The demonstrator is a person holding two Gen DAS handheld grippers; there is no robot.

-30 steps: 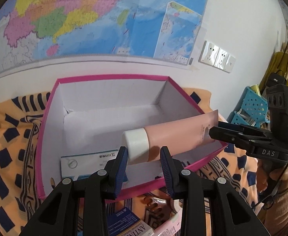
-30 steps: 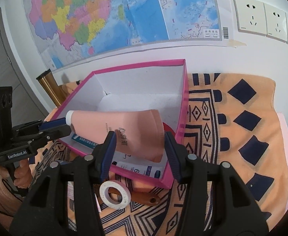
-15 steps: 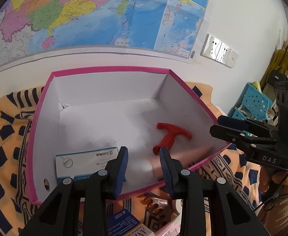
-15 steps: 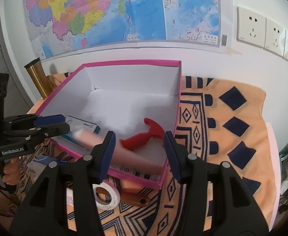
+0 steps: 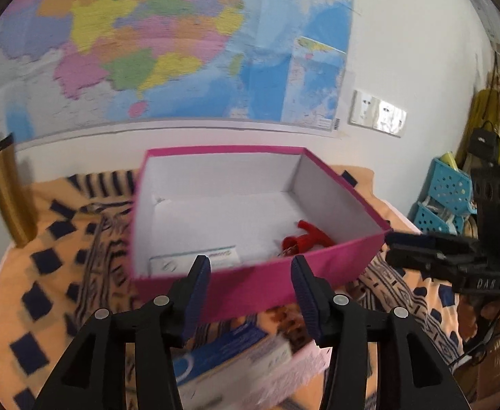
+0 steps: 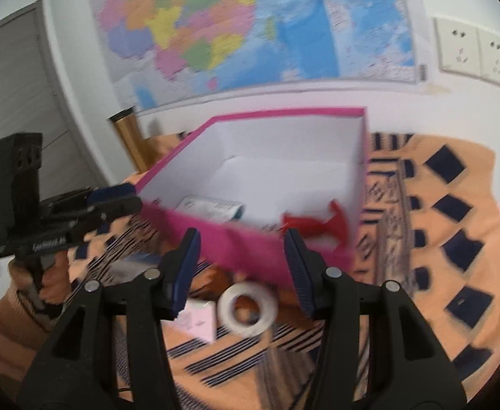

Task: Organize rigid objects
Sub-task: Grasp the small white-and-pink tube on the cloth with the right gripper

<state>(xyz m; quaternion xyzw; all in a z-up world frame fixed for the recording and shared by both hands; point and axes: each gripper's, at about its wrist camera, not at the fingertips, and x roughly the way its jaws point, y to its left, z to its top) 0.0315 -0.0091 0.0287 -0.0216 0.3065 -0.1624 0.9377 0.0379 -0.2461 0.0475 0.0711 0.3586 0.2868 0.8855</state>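
From the left wrist view, the left tongs (image 5: 251, 273) stood spread apart with nothing between them, held just short of the near wall of the pink box (image 5: 260, 283). Inside the box a red T-shaped piece (image 5: 304, 239) lay toward the right, and a flat white carton (image 5: 195, 259) lay near the front left. On the patterned cloth (image 5: 62, 273) in front of the box, a blue-and-white carton (image 5: 229, 348) waited under the tongs. The right tongs (image 5: 390, 249) showed at the far right, beside the box corner.

From the right wrist view, the right tongs (image 6: 242, 263) were likewise released and empty, facing the box's near wall. A white tape roll (image 6: 248, 309) lay on the cloth just below them, beside a pale pink packet (image 6: 198, 317); all of this was blurred.

The next pick looked to be one of these loose things. To do it well, I judged the tongs should drop squarely over the item, close on its firm sides, and lift clear of the box rim before letting go inside.
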